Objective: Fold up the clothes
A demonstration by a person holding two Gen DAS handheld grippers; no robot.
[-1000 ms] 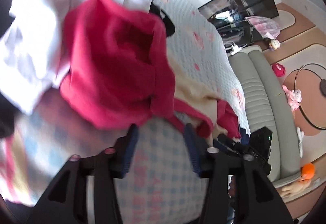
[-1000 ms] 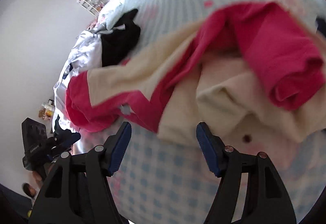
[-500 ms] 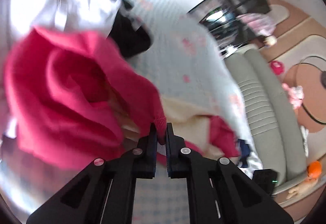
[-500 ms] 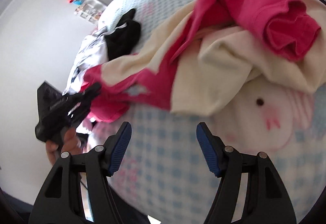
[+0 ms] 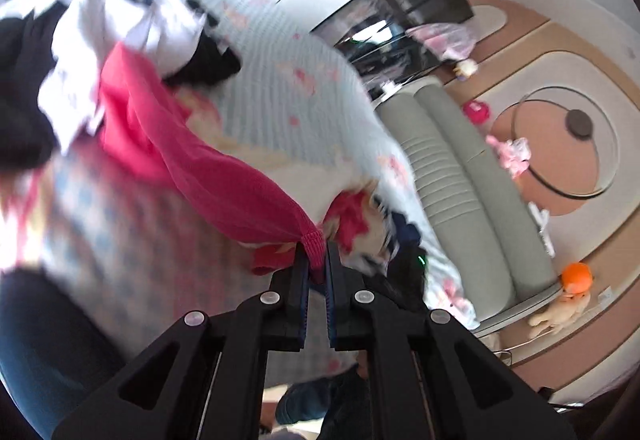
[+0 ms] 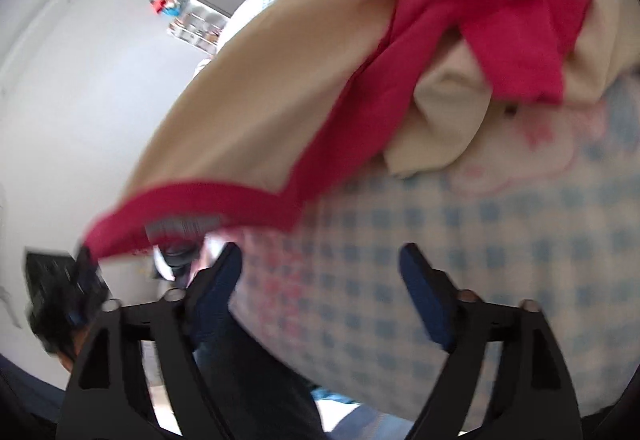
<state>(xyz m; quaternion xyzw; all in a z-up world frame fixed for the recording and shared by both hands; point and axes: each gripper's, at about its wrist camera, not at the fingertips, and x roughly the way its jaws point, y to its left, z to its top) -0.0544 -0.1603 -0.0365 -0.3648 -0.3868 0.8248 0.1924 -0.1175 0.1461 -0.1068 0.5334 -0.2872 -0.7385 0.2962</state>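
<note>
Downward-tilted, left claw (image 5: 316,260) clamped on red garment (image 5: 192,159).

Checked blanket (image 6: 460,280): bare stretch just beyond the right gripper (image 6: 320,264), whose jaws are opening on nothing; red-and-cream garment (image 6: 280,111) heaped across its far part; white clothes (image 5: 132,23) piled at its far-left end.

Red-and-cream garment (image 5: 208,167) smeared by motion blur, its far sleeve (image 6: 516,35) cut by the frame edge, white clothes (image 5: 120,23) behind blurred, bed's checked sheet (image 6: 400,260) soft.
</note>
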